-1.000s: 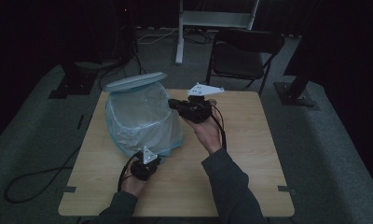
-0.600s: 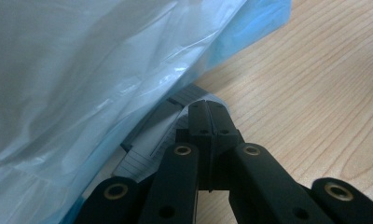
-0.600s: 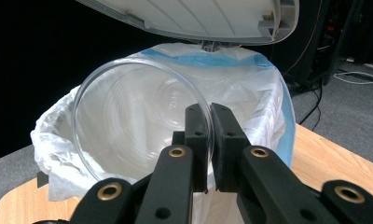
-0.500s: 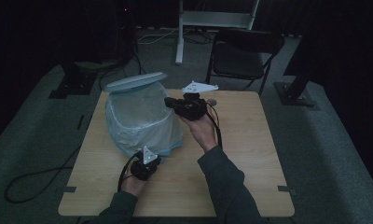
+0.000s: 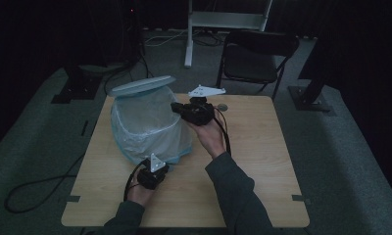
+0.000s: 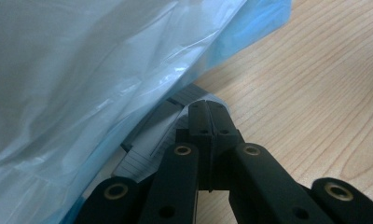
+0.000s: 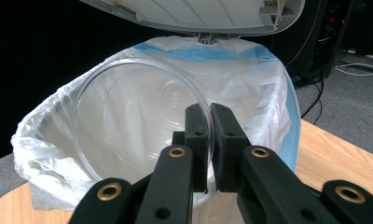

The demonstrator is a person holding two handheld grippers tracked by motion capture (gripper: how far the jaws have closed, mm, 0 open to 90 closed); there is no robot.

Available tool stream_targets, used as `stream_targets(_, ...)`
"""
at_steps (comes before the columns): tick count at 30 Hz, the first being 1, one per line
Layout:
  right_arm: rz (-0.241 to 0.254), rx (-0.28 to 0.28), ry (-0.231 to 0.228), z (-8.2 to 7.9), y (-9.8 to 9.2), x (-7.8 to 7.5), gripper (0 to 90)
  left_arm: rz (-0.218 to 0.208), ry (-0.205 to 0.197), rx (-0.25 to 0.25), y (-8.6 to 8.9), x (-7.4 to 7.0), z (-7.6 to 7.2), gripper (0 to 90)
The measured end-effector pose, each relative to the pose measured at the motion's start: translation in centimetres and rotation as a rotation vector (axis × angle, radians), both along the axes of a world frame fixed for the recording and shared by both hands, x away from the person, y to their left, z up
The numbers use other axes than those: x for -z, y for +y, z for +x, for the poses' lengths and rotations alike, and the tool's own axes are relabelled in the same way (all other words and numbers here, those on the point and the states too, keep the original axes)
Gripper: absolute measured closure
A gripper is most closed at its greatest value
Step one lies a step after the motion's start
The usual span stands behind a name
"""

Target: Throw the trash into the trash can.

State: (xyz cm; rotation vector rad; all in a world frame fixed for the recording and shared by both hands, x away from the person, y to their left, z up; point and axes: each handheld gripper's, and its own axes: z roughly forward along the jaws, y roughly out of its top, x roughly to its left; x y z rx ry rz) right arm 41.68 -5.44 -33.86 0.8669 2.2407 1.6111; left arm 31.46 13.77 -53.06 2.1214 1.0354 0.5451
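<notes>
Clear glossy plastic bowl, crinkly thin plastic liner, matt wood-grain table.

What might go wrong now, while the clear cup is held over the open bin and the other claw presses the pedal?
1. The right claw pinches only the thin rim of the clear plastic cup; it may slip or crack, and fall outside the bin liner.
2. The left claw rests shut on the grey pedal; if it slides off, the lid would probably drop onto the cup.
3. The bin looks light, so pressing may shift it on the table.
</notes>
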Motion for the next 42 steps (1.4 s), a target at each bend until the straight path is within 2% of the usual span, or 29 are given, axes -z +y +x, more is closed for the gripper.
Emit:
stream_targets(4, -0.004, 0.0, 0.002, 0.1, 0.1, 0.0, 84.1, 0.0, 0.0, 0.001, 0.0, 0.0, 0.0, 90.0)
stream_targets(7, -0.017, -0.001, -0.011, -0.1, 0.3, -0.2, 65.2, 0.0, 0.0, 0.0, 0.0, 0.0, 0.0, 90.0)
stream_targets(9, -0.01, 0.005, -0.021, -0.2, 0.2, -0.3, 62.0, -0.002, -0.003, 0.001, 0.0, 0.0, 0.0, 90.0)
stream_targets(15, -0.003, 0.001, -0.045, -0.9, -0.3, -0.6, 59.9, -0.003, -0.004, -0.002, 0.0, 0.0, 0.0, 90.0)
stream_targets(19, -0.022, 0.011, -0.069, -1.6, -0.8, -0.7, 59.7, -0.001, -0.004, 0.0, 0.0, 0.0, 0.0, 90.0)
stream_targets(29, -0.011, 0.035, -0.094, -3.3, -3.1, 0.0, 59.7, -0.002, -0.004, -0.001, 0.0, 0.0, 0.0, 90.0)
stream_targets(36, -0.022, 0.082, -0.092, -4.6, -6.4, 1.7, 59.7, -0.006, 0.0, 0.003, 0.0, 0.0, 0.0, 90.0)
stream_targets(42, -0.082, 0.1, -0.063, -5.6, -8.7, 4.3, 58.9, -0.004, -0.003, 0.002, -0.1, 0.0, 0.0, 90.0)
